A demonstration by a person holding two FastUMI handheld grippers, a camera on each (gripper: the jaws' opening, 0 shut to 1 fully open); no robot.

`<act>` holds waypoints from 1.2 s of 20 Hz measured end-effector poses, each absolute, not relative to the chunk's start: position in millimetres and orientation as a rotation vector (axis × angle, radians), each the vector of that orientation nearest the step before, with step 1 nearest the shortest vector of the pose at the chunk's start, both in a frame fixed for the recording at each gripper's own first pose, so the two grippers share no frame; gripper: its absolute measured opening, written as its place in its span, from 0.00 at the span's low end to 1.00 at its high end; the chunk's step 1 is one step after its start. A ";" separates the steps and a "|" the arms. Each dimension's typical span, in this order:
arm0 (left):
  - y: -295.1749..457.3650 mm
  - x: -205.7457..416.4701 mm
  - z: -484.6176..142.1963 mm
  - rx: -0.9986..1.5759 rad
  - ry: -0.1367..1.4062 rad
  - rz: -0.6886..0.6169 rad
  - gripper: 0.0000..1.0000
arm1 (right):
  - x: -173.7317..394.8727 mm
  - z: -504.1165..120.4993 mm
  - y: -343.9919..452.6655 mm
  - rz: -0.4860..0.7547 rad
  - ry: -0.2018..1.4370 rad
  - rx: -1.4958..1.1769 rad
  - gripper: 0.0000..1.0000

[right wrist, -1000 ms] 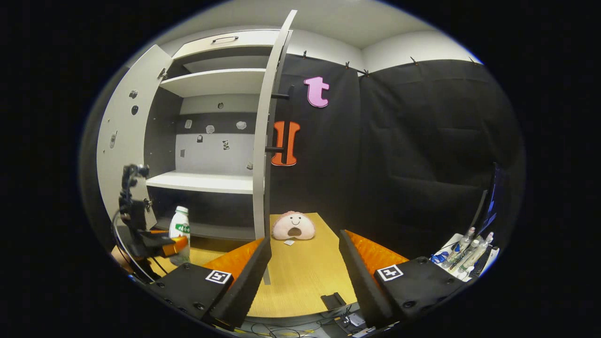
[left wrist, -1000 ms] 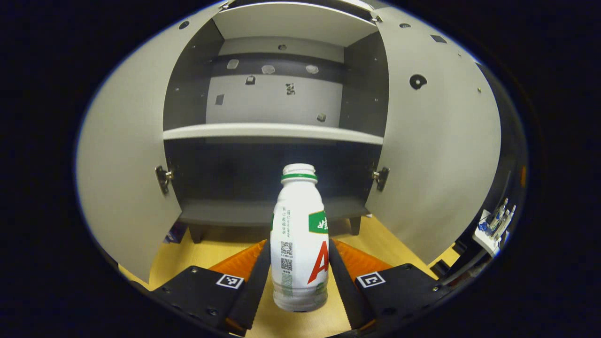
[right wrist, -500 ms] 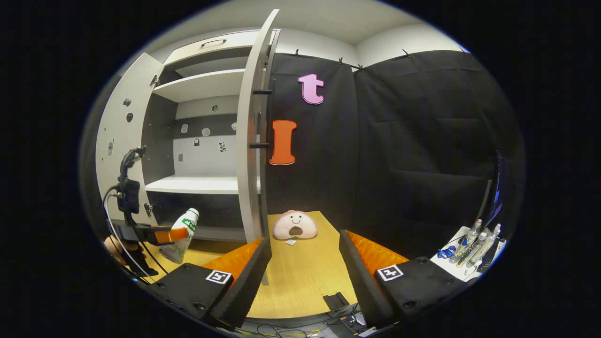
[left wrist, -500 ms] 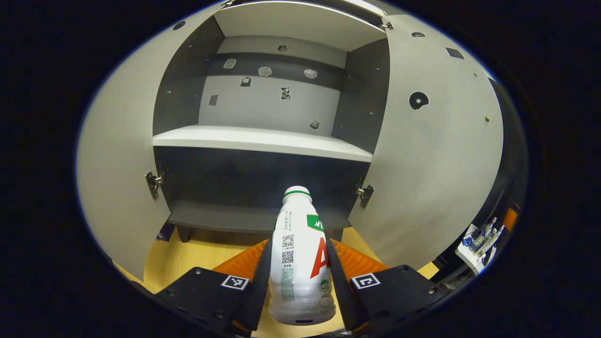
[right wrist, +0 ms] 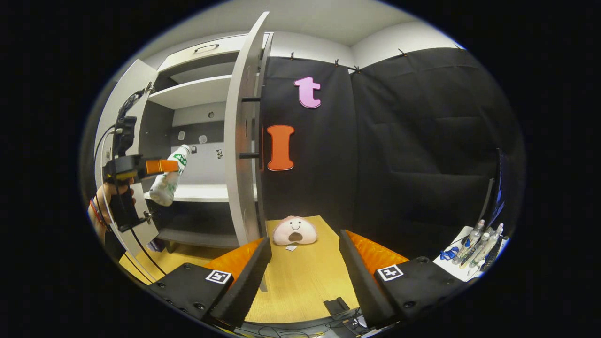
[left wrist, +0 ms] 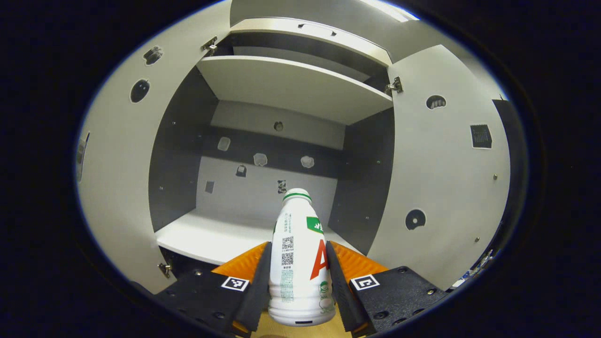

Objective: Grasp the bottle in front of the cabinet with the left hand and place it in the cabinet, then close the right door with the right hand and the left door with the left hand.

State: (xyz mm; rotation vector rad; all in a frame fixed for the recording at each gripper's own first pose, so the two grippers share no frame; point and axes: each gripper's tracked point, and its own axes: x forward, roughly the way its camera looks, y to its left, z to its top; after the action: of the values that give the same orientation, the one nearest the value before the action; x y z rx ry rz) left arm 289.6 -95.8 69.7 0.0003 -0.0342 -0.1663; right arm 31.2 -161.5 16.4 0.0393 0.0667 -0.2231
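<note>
The desk (right wrist: 300, 281) is pale yellow wood grain, smooth and matte, set in a booth with black cloth walls and a white ceiling. On it stands a grey cabinet (left wrist: 281, 141) with flat matte panels, a white middle shelf (left wrist: 206, 234) and both doors swung wide: the left door (left wrist: 117, 178) and the right door (left wrist: 446, 178), each a plain slab with small round holes. The left gripper (left wrist: 299, 286) has its jaws pinching a smooth white plastic bottle (left wrist: 300, 263) with a green neck ring, held off the desk just ahead of the middle shelf's front edge. In the right gripper view the bottle leans, top toward the cabinet. The right gripper (right wrist: 305, 277) hangs with jaws spread, nothing between them; ahead of them a soft pink plush (right wrist: 295, 231) lies on the desk.
</note>
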 end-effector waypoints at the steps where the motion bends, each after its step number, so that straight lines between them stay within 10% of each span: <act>1: -94.4 300.0 82.8 0.007 -0.063 -0.156 0.65 | 31.2 17.7 -165.3 -0.233 0.059 0.044 0.96; 12: -75.6 388.9 79.8 0.035 -0.262 -0.048 0.65 | 26.3 6.6 -193.2 -0.313 0.087 0.031 0.97; 24: -73.8 405.1 28.5 0.098 -0.153 -0.051 0.69 | 36.9 -7.1 -183.7 -0.263 0.130 0.046 0.97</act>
State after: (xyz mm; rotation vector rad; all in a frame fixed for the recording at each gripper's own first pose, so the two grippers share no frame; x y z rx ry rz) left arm 405.1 -73.8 28.5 0.0982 -0.1530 -0.0509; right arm 36.9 -183.7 -7.1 0.0462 0.1298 -0.2634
